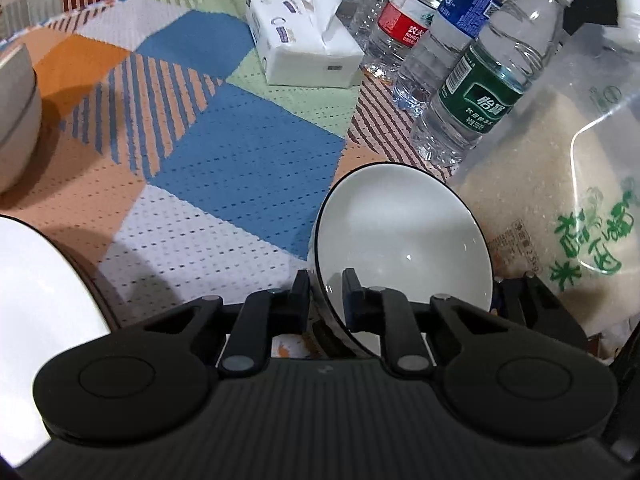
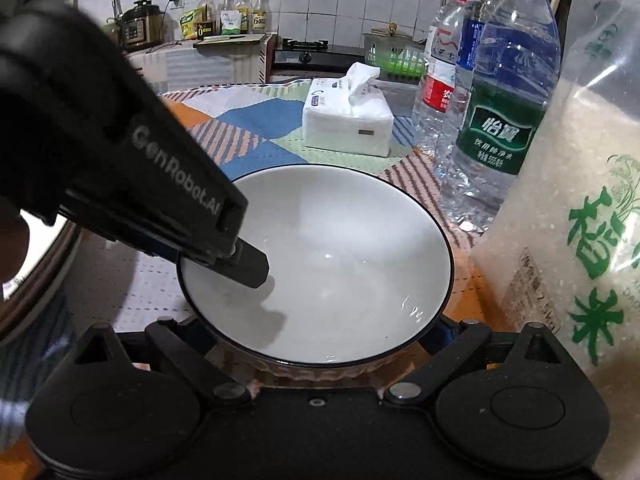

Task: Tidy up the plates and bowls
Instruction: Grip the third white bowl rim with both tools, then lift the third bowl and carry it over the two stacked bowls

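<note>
My left gripper [image 1: 326, 294] is clenched on the rim of the white bowl [image 1: 404, 240], one finger outside the wall and the other inside the basin. The bowl has a thin dark edge and sits tilted in my left wrist view, just beside the bag of rice [image 1: 560, 208] on its right.

In my right wrist view the same white bowl [image 2: 340, 264] fills the middle, and my left gripper [image 2: 244, 264] reaches in from the upper left, its fingertip pressed against the bowl's inner wall. My right gripper [image 2: 316, 344] has its jaws spread wide, one on each side of the bowl's near wall; I cannot tell whether they touch it.

The bowl is over the patterned cloth covering the desk [image 1: 224, 152]. At my far left, a white plate [image 1: 36, 280] with a dark rim shows only in part, and a beige bowl [image 1: 16, 120] stands behind it at the edge of the view. A tissue pack [image 1: 304, 44] lies further back on the cloth, and three water bottles [image 1: 480, 92] stand in a row between it and the rice bag.
</note>
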Action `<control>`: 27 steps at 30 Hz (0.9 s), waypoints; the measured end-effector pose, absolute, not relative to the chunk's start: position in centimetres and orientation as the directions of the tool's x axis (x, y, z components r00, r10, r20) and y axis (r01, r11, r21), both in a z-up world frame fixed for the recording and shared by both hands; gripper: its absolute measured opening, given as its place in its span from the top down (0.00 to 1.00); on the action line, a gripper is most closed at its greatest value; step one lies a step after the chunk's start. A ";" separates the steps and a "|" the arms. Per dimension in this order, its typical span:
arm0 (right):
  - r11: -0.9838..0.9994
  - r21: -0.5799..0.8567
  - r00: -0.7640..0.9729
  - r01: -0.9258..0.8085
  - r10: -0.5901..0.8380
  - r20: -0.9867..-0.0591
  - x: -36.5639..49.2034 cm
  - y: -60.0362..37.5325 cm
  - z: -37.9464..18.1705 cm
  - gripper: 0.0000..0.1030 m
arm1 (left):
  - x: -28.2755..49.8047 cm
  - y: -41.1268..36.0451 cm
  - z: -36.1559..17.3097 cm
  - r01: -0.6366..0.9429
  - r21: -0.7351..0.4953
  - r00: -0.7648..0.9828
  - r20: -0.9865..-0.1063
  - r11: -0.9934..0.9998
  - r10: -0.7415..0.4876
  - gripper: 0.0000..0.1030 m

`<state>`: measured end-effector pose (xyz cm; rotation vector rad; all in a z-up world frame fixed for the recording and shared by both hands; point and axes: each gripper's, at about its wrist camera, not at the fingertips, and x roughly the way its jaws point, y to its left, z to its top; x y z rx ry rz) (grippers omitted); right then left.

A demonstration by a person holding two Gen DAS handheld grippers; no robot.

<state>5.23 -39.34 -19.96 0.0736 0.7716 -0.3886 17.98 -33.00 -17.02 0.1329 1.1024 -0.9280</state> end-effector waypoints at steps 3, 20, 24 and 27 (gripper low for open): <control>0.931 -0.081 0.656 0.356 -0.311 -0.688 5.4 -38.7 -19.6 0.04 | 17.9 -32.3 -16.4 0.704 -0.320 0.139 -0.813 0.633 -0.565 0.86; 0.956 -0.144 0.742 0.255 -0.289 -0.604 5.9 -32.9 -13.1 0.04 | 18.5 -25.2 -8.3 0.703 -0.291 0.217 -0.781 0.649 -0.585 0.85; 0.966 -0.169 0.767 0.198 -0.260 -0.587 7.2 -31.4 -11.0 0.04 | 19.8 -23.0 -6.2 0.688 -0.275 0.252 -0.778 0.672 -0.576 0.84; 0.969 -0.222 0.784 0.105 -0.218 -0.582 9.3 -30.2 -9.2 0.04 | 21.8 -21.2 -4.6 0.653 -0.285 0.276 -0.774 0.702 -0.570 0.84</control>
